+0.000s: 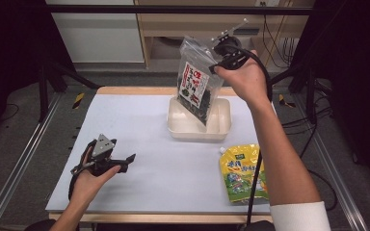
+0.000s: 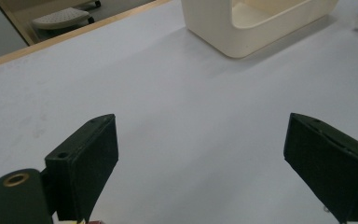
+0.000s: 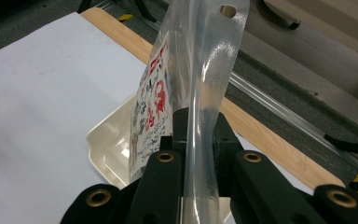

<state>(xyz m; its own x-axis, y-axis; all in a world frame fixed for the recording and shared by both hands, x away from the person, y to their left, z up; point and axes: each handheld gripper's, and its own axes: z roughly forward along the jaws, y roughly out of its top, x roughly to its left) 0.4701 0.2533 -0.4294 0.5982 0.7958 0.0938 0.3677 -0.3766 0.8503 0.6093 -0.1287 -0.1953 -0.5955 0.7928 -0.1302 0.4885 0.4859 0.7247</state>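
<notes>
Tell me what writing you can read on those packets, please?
Clear plastic bag with the white label, held by the right gripper: red and black characters, too blurred to read.
Yellow and green spouted pouch: white and blue characters, too small to read.
Cream plastic tray: no writing.

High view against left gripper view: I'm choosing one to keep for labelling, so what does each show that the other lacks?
The high view alone gives the right gripper shut on the top of a clear bag of dark contents, hanging above the cream tray, plus a yellow pouch at the table's near right. The left gripper view alone gives a close look at the left gripper: jaws wide apart, nothing between them. Both share the tray and the white table cover.
</notes>
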